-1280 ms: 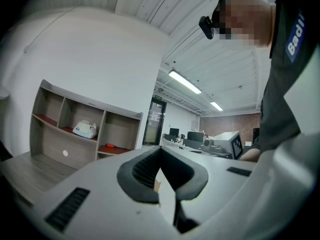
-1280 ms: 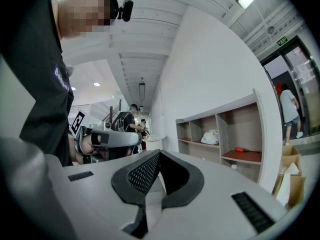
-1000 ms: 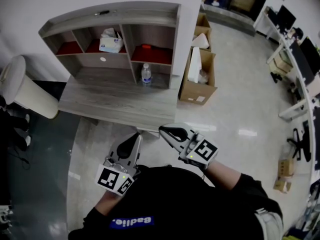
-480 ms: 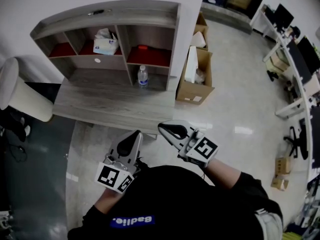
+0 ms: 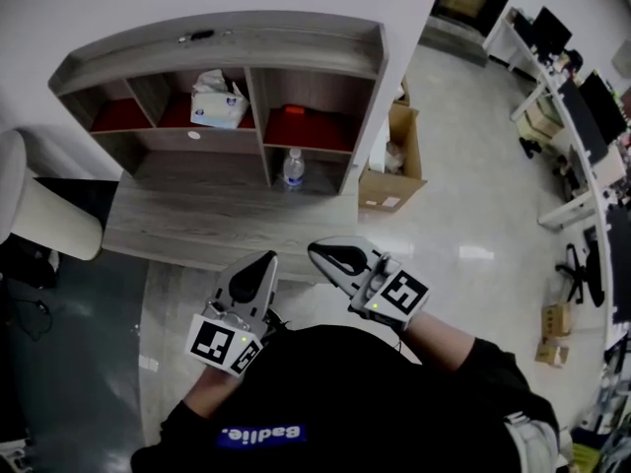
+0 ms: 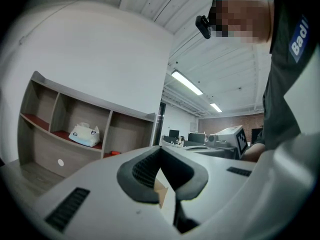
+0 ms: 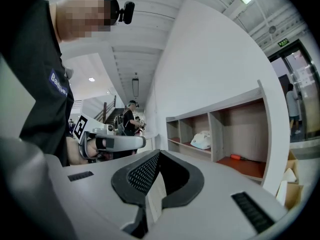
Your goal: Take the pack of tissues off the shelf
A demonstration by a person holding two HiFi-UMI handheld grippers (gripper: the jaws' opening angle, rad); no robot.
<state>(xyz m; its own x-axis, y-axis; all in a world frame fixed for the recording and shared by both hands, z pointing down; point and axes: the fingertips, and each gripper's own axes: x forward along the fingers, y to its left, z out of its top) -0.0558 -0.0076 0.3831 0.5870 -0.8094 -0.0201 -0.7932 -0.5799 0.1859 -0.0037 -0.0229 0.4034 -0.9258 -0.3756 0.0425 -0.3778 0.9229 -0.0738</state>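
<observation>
The pack of tissues (image 5: 219,100) is white with a tissue poking out of its top. It lies in the middle upper compartment of the grey wooden shelf (image 5: 227,39). The same pack (image 6: 84,134) shows far off in the left gripper view, and small (image 7: 202,140) in the right gripper view. My left gripper (image 5: 264,261) and right gripper (image 5: 319,250) hover close to my body, short of the desk's near edge and well away from the pack. Both are shut with nothing between their jaws, and both point toward the shelf.
A water bottle (image 5: 293,168) stands in the lower right compartment, and an orange-handled tool (image 7: 237,157) lies on the red mat above it. The desk top (image 5: 197,220) spreads below the shelf. Open cardboard boxes (image 5: 394,166) stand to the right, a white cylinder (image 5: 39,215) to the left.
The shelf has shifted right and now looks a little larger in the head view. Both grippers keep the same place near my body and stay shut.
</observation>
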